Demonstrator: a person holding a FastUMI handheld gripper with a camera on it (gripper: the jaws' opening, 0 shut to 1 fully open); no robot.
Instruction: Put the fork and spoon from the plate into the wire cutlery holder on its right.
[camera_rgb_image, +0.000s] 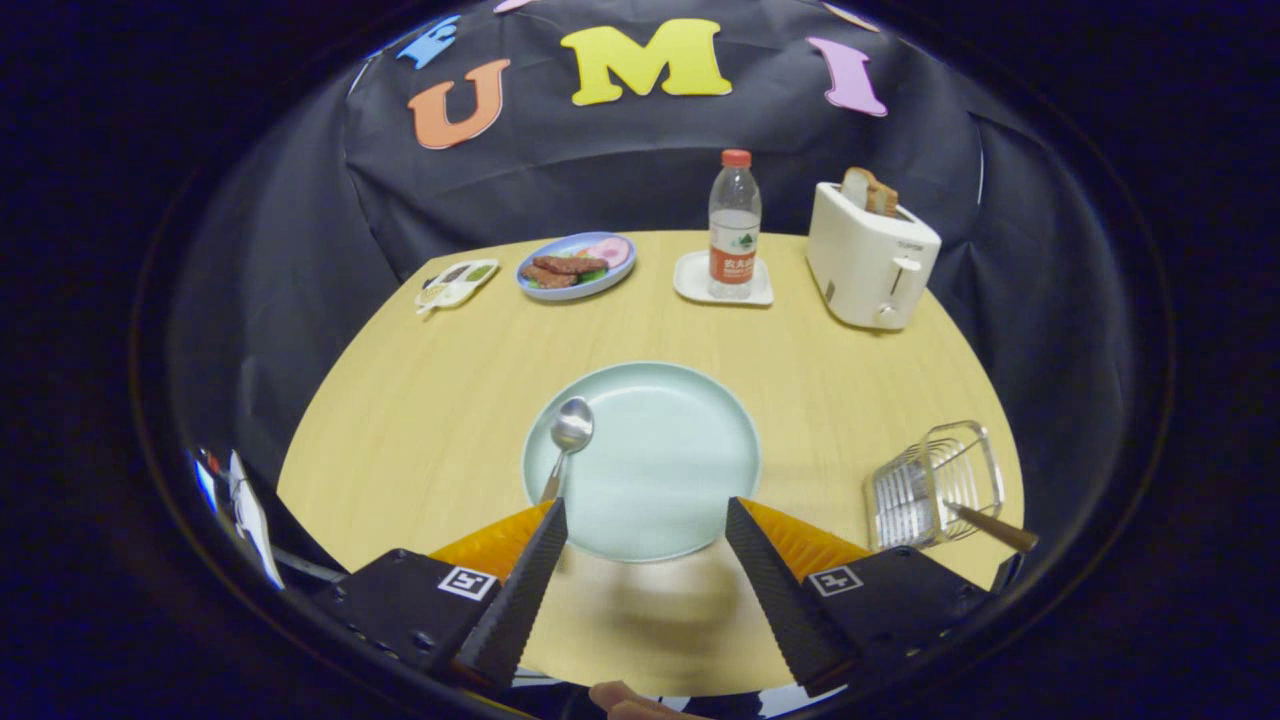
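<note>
Tongs (646, 520) hang wide open with nothing between the fingers, poised over the near rim of the pale green plate (690, 400). Just ahead of the left finger lies the spoon (567, 436), bowl pointing away, handle running back toward that fingertip, handy for a grab. Off beyond the right finger stands the wire cutlery holder (932, 482), a wooden handle (992, 529) already poking out, likely the fork's.

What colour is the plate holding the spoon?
Pale mint green plate, clearest in the gripper view; spoon is silver.
</note>
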